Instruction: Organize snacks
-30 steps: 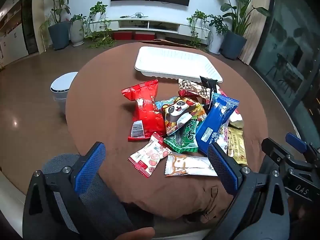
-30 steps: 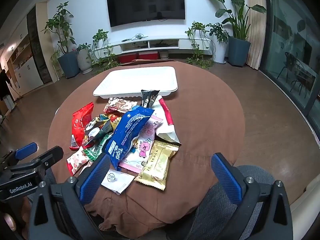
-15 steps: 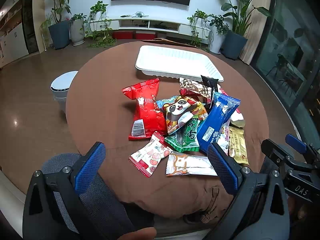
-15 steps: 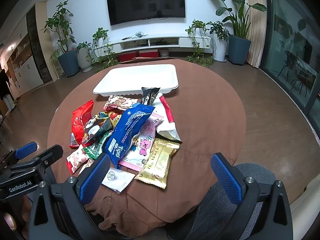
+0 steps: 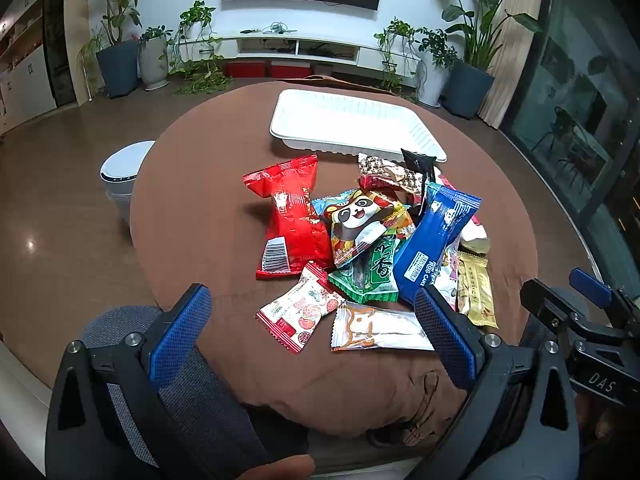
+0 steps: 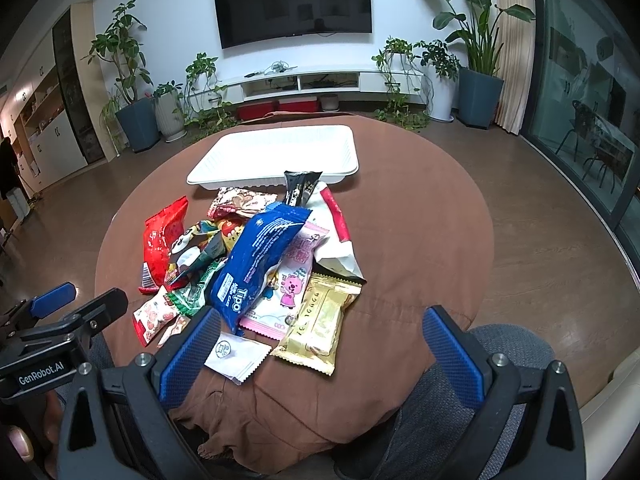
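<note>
A pile of snack packets lies on the round brown-clothed table [image 5: 192,184]: a red packet [image 5: 292,216], a panda packet [image 5: 360,220], a blue Tipo packet [image 5: 436,240] [image 6: 260,256], a gold packet [image 6: 320,324] and a small white sachet [image 6: 236,354]. An empty white tray [image 5: 352,124] [image 6: 276,156] sits behind the pile. My left gripper [image 5: 312,328] is open and empty at the near edge, over a small strawberry packet [image 5: 300,312]. My right gripper [image 6: 320,352] is open and empty, near the gold packet.
A grey chair back [image 5: 132,328] lies under the left gripper. A white round bin [image 5: 120,172] stands on the floor left of the table. Potted plants [image 6: 136,120] and a TV console line the far wall. Glass doors are at the right.
Both grippers have crept slightly forward toward the pile. Nothing on the table has moved.
</note>
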The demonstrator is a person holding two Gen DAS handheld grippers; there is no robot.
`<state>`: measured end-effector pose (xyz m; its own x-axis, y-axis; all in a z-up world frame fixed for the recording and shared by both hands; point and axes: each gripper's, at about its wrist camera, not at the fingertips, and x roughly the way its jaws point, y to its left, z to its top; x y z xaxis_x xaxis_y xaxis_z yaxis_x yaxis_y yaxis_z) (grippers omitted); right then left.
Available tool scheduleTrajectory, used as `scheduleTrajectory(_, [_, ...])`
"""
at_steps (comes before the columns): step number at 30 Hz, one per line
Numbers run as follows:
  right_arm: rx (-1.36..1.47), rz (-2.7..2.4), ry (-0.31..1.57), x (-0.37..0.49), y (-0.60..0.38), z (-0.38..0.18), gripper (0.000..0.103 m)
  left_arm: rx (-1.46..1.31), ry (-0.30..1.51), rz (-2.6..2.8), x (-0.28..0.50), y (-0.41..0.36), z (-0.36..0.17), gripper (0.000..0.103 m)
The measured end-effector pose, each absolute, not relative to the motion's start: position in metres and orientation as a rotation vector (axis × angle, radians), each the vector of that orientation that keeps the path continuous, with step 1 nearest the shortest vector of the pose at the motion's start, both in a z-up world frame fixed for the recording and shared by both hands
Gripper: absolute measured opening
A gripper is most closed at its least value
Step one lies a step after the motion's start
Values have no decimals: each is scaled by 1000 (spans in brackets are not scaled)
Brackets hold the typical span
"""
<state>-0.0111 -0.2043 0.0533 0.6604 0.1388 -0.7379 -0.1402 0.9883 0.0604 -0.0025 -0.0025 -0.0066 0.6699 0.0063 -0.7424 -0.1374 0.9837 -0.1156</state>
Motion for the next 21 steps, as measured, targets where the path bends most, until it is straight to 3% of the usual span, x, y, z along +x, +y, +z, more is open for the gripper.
scheduleTrajectory(21, [1, 158, 839, -11, -204, 52, 103, -166, 838, 79, -2, -4, -9, 103])
